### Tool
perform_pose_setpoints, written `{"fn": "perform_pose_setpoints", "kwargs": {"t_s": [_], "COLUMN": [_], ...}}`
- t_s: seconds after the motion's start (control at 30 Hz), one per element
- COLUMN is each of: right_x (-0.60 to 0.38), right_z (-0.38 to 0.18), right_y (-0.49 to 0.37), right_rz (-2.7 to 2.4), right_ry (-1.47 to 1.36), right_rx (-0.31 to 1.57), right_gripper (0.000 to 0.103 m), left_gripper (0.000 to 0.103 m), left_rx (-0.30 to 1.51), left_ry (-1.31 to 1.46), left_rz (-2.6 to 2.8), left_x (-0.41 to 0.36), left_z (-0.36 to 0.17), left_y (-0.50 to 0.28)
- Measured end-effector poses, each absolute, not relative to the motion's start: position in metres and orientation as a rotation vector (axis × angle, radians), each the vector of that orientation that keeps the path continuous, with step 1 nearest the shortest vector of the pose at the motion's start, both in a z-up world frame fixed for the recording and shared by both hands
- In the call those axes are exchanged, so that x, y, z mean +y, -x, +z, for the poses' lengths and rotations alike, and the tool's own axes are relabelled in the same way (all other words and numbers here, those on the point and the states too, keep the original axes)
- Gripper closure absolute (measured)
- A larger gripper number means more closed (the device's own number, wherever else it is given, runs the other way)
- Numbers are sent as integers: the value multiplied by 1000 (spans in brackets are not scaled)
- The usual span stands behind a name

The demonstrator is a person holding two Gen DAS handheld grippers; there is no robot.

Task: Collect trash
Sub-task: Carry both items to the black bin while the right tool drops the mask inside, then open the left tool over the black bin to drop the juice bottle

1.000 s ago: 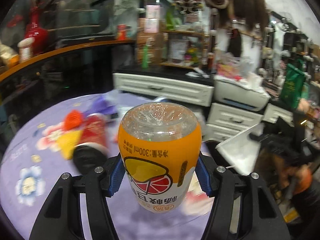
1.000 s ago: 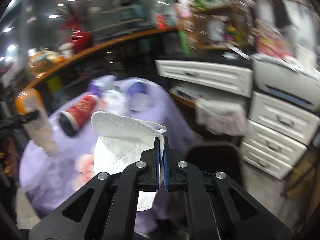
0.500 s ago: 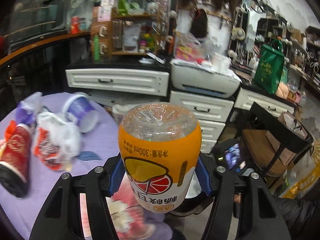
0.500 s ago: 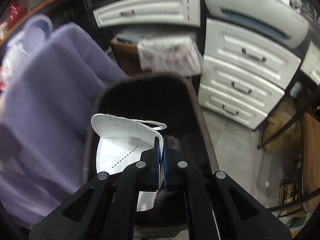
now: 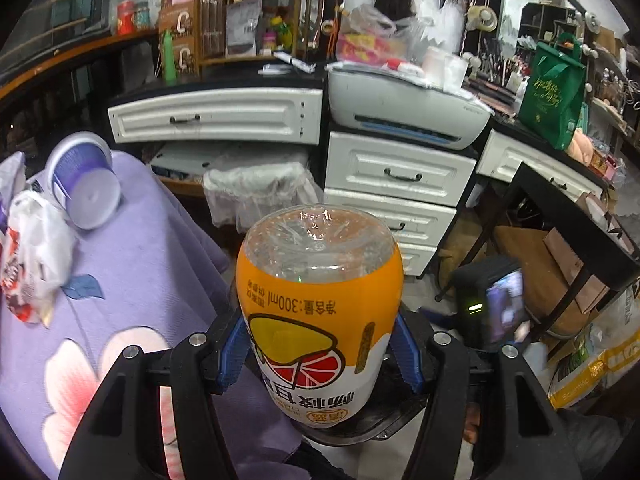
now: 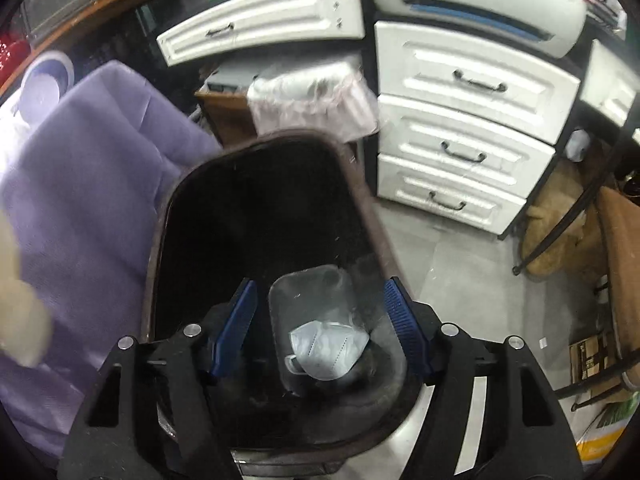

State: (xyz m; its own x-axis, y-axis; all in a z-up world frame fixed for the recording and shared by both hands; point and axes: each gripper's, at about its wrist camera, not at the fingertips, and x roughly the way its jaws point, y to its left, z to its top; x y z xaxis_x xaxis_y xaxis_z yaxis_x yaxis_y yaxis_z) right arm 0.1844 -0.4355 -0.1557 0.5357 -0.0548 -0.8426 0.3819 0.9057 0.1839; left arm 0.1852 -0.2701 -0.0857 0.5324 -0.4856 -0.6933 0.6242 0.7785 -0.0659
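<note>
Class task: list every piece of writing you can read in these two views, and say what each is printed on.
"300ml", upside down, with Chinese characters beside it: bottle label.
Large "C": brown boxes on the shelf.
Gold script on the green bag: too small.
Yellow sack lettering: blurred.
Right wrist view: none.

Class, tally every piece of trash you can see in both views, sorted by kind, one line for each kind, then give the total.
Bottle, held in the left tongs: 1
Face mask, lying in the bin: 1
Purple cup, lying on the tablecloth: 1
Crumpled wrapper, on the tablecloth: 1
Total: 4
</note>
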Motion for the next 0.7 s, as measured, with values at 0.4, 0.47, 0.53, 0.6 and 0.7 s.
{"fn": "perform_pose_setpoints", "kwargs": {"t_s": [0.4,0.47,0.53,0.6,0.7], "right_x": [-476,-483,-488,-490,-489], "right_z": [-134,-136,-139,-141,-141], "right_y": [-120,-113,-109,-109,-110], "right_rz": [-458,-484,-495,-502,-501], "right_ry": [-348,-364,-382,-392,-395], "right_rx": [898,896,890,891,891], "right_gripper": [27,27,27,27,27], "left_gripper": [42,42,42,42,42], "left_rx": [914,932,942,958,966], "left_ry": [-277,-304,-332,-358,-374], "left_rz": [-647,-648,-652,-653,-647], "left_x": [-322,-328,-334,-339,-343], "left_z": [-158,-167,-174,-181,-187], "left_y": [-199,-198,-197,-196,-195]}}
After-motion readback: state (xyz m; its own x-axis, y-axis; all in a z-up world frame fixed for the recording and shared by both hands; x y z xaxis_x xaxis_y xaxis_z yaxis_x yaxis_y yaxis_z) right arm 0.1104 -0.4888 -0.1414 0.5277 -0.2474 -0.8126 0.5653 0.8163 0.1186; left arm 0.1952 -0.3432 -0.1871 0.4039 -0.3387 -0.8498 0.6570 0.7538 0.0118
